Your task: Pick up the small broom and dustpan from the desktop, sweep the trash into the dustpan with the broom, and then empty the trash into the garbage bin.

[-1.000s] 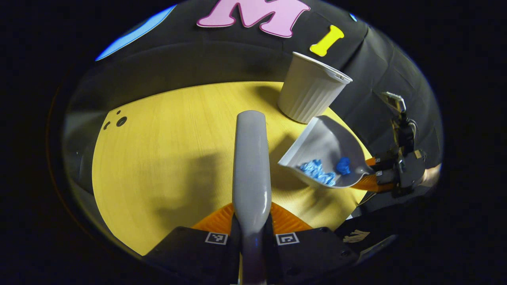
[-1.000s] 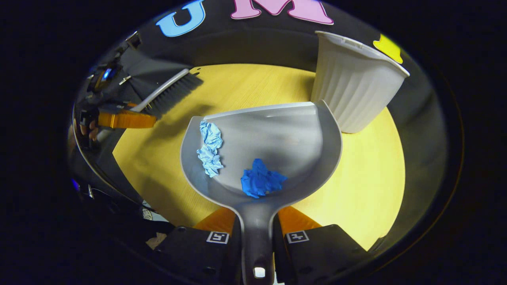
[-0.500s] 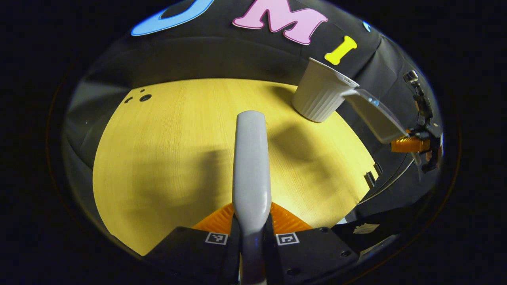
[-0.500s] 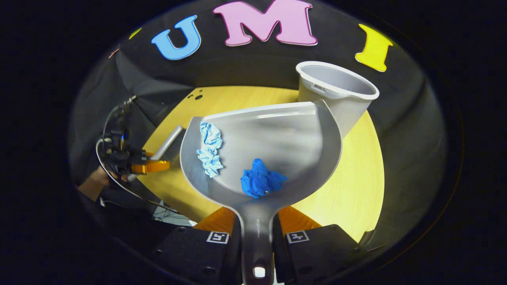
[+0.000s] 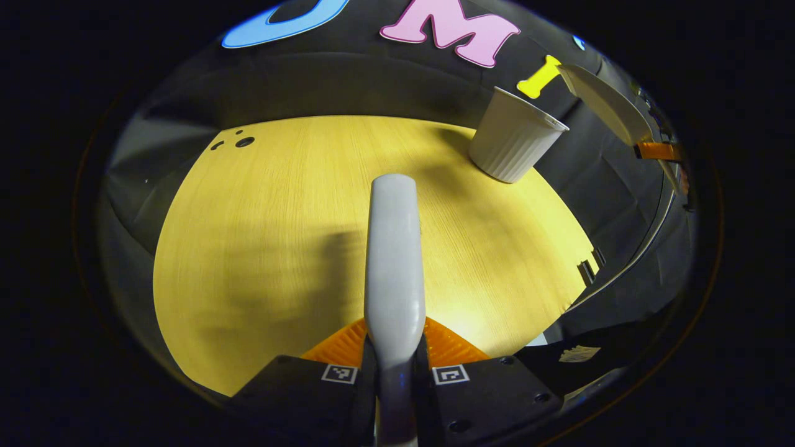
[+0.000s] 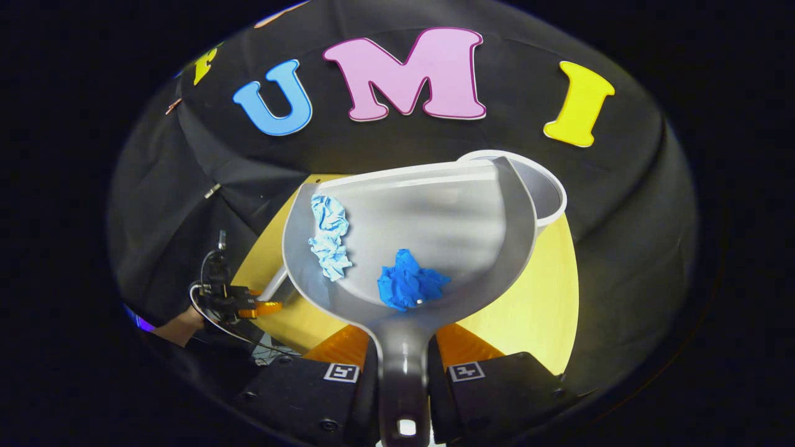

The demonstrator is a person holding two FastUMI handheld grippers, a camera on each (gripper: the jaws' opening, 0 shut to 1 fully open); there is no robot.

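Left gripper view: left gripper (image 5: pixel 395 347) at bottom centre, both fingers closed tight on the grey broom handle (image 5: pixel 394 254), which runs straight up the middle of the frame over the yellow wood desktop (image 5: pixel 261 236); bristles not visible here. White ribbed garbage bin (image 5: pixel 514 143) stands upright on the desktop, upper right. Dustpan (image 5: pixel 601 102) shows edge-on at far upper right, up in the air, above & right of the bin, w/ the right gripper behind it at the frame edge. Right gripper view: right gripper (image 6: pixel 402 366) at bottom centre, fingers clamped on both sides of the dustpan handle (image 6: pixel 402 372); grey pan fills the centre, held off the desktop. In the pan: crumpled light-blue paper (image 6: pixel 329 236) by its left wall, dark-blue wad (image 6: pixel 410 285) low near the handle; the two apart. Bin rim (image 6: pixel 546 192) peeks out behind the pan's upper-right edge, pan overlapping it in frame. Left gripper w/ broom sits far off at lower left, a hand (image 6: pixel 180 323) behind it.
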